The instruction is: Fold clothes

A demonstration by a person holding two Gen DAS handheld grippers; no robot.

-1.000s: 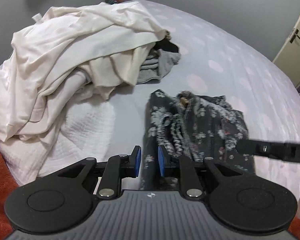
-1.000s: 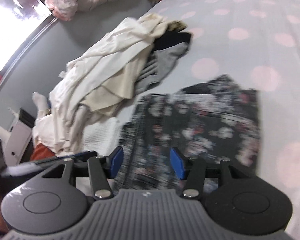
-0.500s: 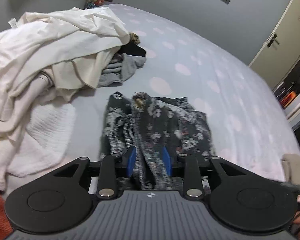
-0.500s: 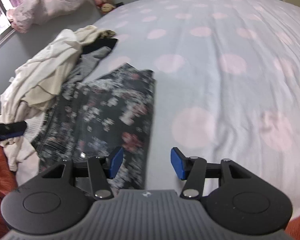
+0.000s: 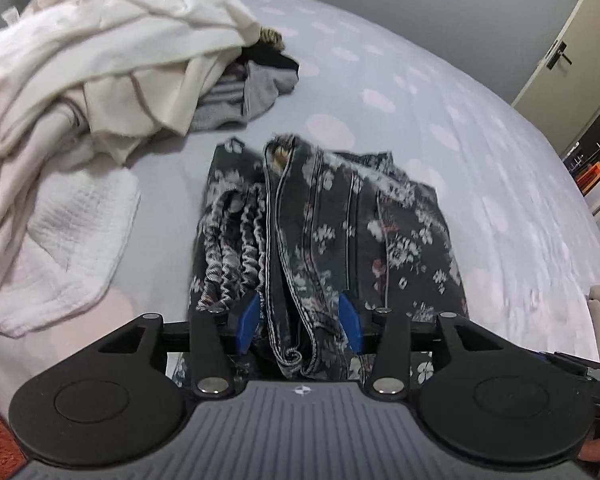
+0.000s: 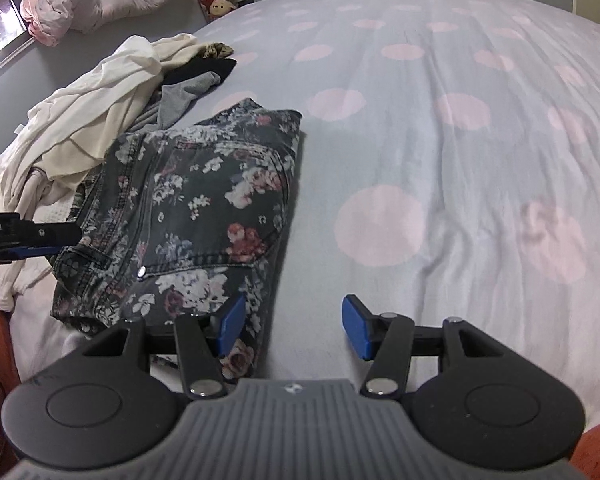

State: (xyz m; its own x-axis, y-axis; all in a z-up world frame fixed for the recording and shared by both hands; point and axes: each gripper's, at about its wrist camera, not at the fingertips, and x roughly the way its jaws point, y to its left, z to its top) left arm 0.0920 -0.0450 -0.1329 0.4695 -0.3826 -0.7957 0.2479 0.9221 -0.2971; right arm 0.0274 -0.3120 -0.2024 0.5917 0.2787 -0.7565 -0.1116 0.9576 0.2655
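A pale blue bedspread with large pink dots (image 6: 440,160) covers the bed and fills most of both views, with a grey wall behind and a cream door (image 5: 568,52) off to the left gripper's far right. On it lies a folded dark denim garment printed with white and pink flowers (image 6: 204,200).

The left gripper (image 5: 299,322) sits at the near edge of that garment; its blue-padded fingers (image 5: 247,322) stand apart with bunched hems and seams lying between them (whether the pads actually press the cloth cannot be told). The garment stretches straight ahead of this tool.

The right gripper (image 6: 293,326) is spread wide over bare bedspread, its left finger over the garment's right edge, the rest of the garment ahead and to its left.

Beyond the garment, to the left of both tools, a heap of cream-white clothes (image 5: 100,68) rests over a grey knit item (image 5: 256,92).
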